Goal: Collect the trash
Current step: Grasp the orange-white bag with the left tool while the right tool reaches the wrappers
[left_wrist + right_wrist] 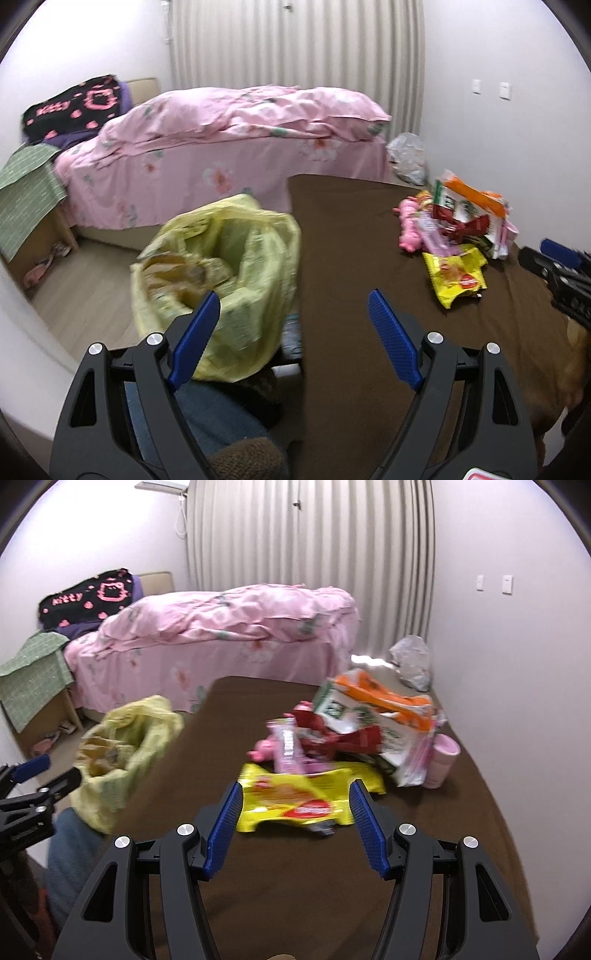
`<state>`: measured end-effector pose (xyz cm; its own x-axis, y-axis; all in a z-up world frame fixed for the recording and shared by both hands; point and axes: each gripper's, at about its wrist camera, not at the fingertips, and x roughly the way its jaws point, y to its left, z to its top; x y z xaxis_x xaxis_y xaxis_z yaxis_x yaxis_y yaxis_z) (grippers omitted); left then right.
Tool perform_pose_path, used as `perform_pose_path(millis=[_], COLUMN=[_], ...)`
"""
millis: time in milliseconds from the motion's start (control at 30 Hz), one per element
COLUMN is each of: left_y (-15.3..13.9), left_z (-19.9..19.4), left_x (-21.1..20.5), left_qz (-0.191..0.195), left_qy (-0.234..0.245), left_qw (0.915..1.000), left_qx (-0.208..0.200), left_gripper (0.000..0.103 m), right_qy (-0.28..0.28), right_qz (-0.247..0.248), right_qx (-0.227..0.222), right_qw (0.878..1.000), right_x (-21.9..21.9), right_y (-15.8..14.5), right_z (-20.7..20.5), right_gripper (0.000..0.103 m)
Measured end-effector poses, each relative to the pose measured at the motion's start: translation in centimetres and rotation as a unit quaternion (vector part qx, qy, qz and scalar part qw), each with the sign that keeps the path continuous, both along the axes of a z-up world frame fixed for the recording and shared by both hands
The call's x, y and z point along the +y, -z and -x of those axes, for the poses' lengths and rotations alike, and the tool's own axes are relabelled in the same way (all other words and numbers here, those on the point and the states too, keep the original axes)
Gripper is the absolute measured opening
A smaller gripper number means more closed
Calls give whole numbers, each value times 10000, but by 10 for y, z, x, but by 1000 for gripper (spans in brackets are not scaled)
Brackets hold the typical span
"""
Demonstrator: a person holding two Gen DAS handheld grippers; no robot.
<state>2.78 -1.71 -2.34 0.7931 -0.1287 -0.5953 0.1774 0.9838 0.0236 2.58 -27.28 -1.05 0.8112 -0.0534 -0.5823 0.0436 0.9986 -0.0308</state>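
Observation:
A yellow snack wrapper lies flat on the brown tabletop, just ahead of my right gripper, which stands open with nothing between its fingers. Behind the wrapper is a heap of trash: an orange and white bag, red wrappers, pink packets. A yellow-green trash bag hangs open off the table's left edge with rubbish inside. My left gripper is open and empty, its left finger over the bag's mouth. The heap also shows in the left wrist view, with the yellow wrapper nearest.
A pink cup stands right of the heap. A bed with pink floral bedding lies beyond the table, a green-covered nightstand at its left. A crumpled grey bag sits on the floor by the wall. A person's blue-clad leg is below.

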Motion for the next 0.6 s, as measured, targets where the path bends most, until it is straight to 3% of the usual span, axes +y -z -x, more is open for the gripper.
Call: perform_pose_path(millis=[200,333,433,533,600], left_y=[11,14,9,-4,-16], left_z=[-40,-67,-89,-122,-144], left_x=[-41,-66,-91,-126,-153], left_qz=[313,546,582,828,877], left_qy=[700,964,1174,1599,1849], left_qw=[9966,9930,9907,9827,9781], left_qx=[299,403,353,439,370], left_gripper=[79,86,86,86,86], right_qy=[110,7,100,444,682], right_qz=[457,892,584,-7,-147], right_qx=[-123,-227,-151,-60,-154], right_qw=[9988,9958,9981,9990,9974], right_x=[-46,-84,-127,-170,-187], right_y=[-2,-18,-29,-31,-27], right_z=[-25,-58,-89,-110,-110], right_gripper=[56,56,56,56,57])
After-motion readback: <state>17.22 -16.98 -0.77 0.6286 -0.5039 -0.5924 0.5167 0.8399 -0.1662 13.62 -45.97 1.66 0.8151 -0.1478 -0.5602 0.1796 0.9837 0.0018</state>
